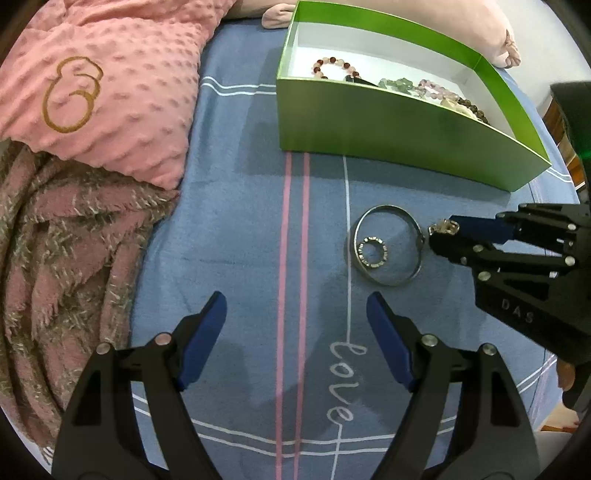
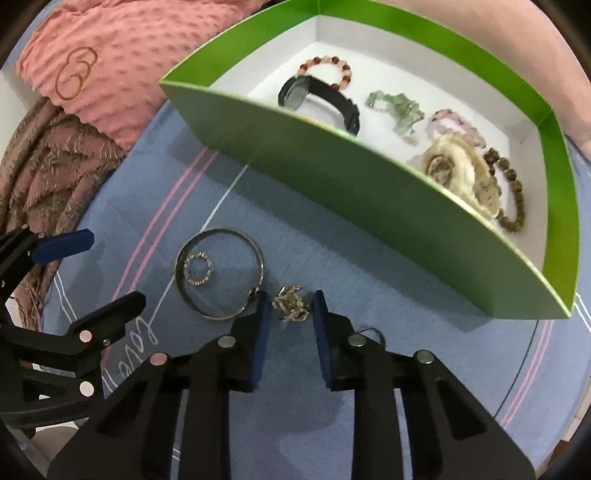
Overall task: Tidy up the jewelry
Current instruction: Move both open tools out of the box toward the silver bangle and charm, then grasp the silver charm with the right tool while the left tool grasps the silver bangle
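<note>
A green box (image 1: 388, 122) (image 2: 332, 177) stands on the blue bedsheet and holds several bead bracelets (image 2: 327, 68) and a black watch (image 2: 317, 98). In front of it lie a silver bangle (image 1: 388, 245) (image 2: 221, 273) with a small sparkly ring (image 1: 373, 252) (image 2: 199, 268) inside it. A small gold trinket (image 2: 290, 303) (image 1: 443, 228) lies between the fingers of my right gripper (image 2: 290, 314) (image 1: 441, 236), whose jaws stand partly open around it, not touching. My left gripper (image 1: 295, 332) is open and empty, hovering left of and nearer than the bangle.
A pink dotted pillow (image 1: 110, 85) and a fuzzy pink-brown blanket (image 1: 62, 266) lie at the left. A pink cushion (image 1: 461, 26) lies behind the box. The blue sheet (image 1: 240, 221) with pink and white lines stretches between the blanket and the jewelry.
</note>
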Tool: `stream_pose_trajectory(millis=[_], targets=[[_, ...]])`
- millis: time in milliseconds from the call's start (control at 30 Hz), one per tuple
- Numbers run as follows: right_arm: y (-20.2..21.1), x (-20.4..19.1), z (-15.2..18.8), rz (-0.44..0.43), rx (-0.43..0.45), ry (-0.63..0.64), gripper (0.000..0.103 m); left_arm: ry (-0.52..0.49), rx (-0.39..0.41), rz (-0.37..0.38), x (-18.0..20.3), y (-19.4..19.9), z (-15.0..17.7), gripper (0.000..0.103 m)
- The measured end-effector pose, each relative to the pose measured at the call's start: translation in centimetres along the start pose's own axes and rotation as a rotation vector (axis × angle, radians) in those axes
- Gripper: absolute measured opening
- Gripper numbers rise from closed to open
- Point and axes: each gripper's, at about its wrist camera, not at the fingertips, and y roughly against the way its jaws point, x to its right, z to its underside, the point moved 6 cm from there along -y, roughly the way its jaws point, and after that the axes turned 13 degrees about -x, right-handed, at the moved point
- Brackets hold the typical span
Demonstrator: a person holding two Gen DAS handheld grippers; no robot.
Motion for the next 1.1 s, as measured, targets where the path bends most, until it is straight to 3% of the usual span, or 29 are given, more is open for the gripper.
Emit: stream_pose_trajectory(millis=[200,333,567,733,900,1100], targets=[[0.4,1.2,1.7,-0.015,-0.004,-0.039,0.023,-0.006,0.0,0.041,0.9,-0.5,-1.1,0.079],[0.8,1.8,4.2,-0.026,-0.008,-0.055,0.023,0.008,-0.014,0.088,1.3,-1.0,-2.1,0.056],[0.5,1.9,6.9,-0.065,-0.018,-0.091,0.023,-0.01,-0.017,0.07,2.3,-1.6,-4.3,0.05],[0.3,1.7,7.4,-0.076,-0.016,-0.092,0.023,-0.039,-0.019,0.058,3.4,-2.2,-5.9,0.034],[-0.5,0.6,6.9,-0.081,-0.013,-0.094,0.023,-0.079,-0.023,0.022,4.8,-2.4,-6.9,0.033],[-0.7,1.0,7.0,-0.089,-0.009,-0.101,0.023,-0.081,-0.028,0.036,5.6,-2.5,-7.0,0.033]])
